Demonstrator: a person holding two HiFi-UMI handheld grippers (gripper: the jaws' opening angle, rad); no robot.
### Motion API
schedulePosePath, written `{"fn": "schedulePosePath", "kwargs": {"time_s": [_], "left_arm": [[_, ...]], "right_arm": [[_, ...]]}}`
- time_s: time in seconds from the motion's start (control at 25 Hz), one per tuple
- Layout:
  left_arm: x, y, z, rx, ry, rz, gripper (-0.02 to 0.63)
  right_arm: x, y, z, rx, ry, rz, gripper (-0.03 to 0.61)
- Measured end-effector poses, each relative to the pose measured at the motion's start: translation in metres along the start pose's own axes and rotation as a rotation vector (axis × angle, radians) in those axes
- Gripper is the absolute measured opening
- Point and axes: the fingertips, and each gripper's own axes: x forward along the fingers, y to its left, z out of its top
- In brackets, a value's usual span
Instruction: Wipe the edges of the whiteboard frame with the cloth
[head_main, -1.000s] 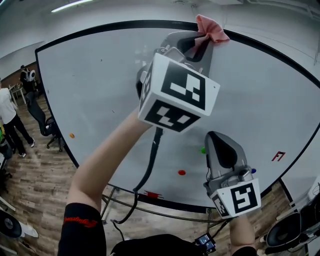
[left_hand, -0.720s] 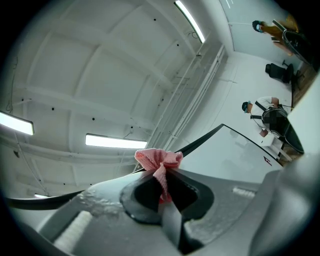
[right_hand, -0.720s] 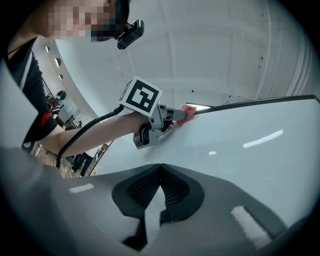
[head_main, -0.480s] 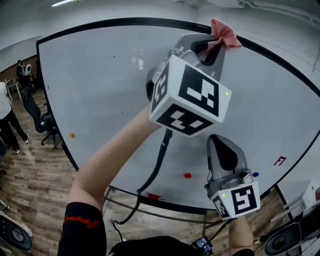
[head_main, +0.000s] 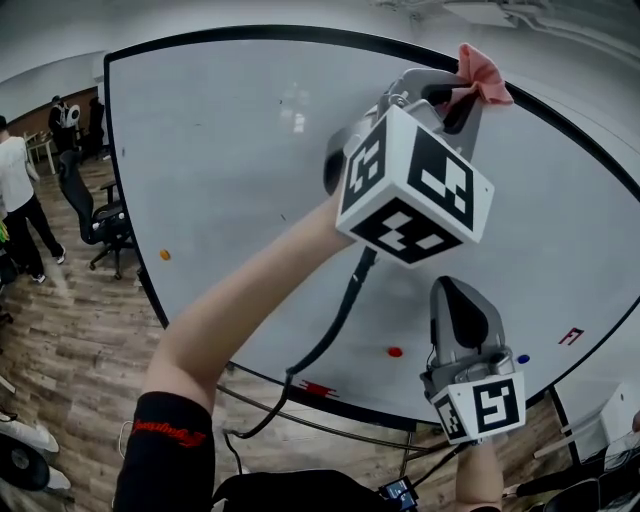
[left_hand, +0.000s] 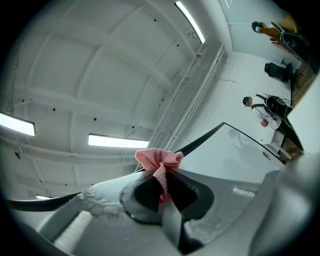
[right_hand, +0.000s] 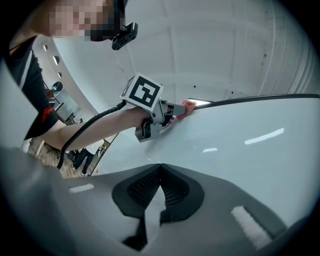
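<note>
The large whiteboard has a black frame. My left gripper is raised to the top edge of that frame and shut on a pink cloth, which bunches out past the jaw tips against the frame. In the left gripper view the cloth sits pinched between the jaws of the left gripper, with the frame just behind. My right gripper hangs lower in front of the board, shut and holding nothing. The right gripper view shows the right gripper and, beyond it, the cloth on the frame.
A red magnet, a blue magnet and an orange magnet stick to the board. A red item lies at the bottom rail. People and an office chair stand on the wooden floor at left.
My left gripper has carried the pink cloth rightward along the top frame edge. The right gripper has stayed low in front of the board.
</note>
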Motion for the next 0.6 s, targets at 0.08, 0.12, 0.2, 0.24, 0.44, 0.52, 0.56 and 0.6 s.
{"fn": "schedulePosePath", "kwargs": {"time_s": [0.08,0.12,0.2,0.24,0.44,0.52,0.56,0.6], "left_arm": [[-0.002,0.002,0.001,-0.002,0.003,0.001,0.018],[-0.002,0.003,0.002,-0.002,0.004,0.0,0.018],[-0.004,0.007,0.002,0.002,0.004,-0.006,0.018],[-0.004,0.009,0.001,0.003,0.003,-0.009,0.018],[-0.01,0.02,-0.008,0.005,0.002,-0.012,0.018],[-0.011,0.022,-0.009,0.008,0.003,-0.016,0.018],[-0.011,0.023,-0.01,0.01,0.002,-0.018,0.018],[-0.012,0.024,-0.011,0.012,0.002,-0.019,0.018]], "right_arm": [[0.0,0.001,0.002,-0.003,-0.001,0.0,0.002],[0.0,0.003,0.004,-0.004,-0.003,-0.001,0.002],[0.003,0.008,0.007,-0.006,-0.004,-0.005,0.002],[0.006,0.011,0.006,-0.007,-0.003,-0.005,0.002],[0.016,0.022,0.004,-0.009,0.009,-0.002,0.002],[0.018,0.024,0.004,-0.007,0.007,-0.004,0.002],[0.019,0.025,0.003,-0.007,0.006,-0.004,0.002],[0.021,0.026,0.003,-0.008,0.004,-0.004,0.002]]}}
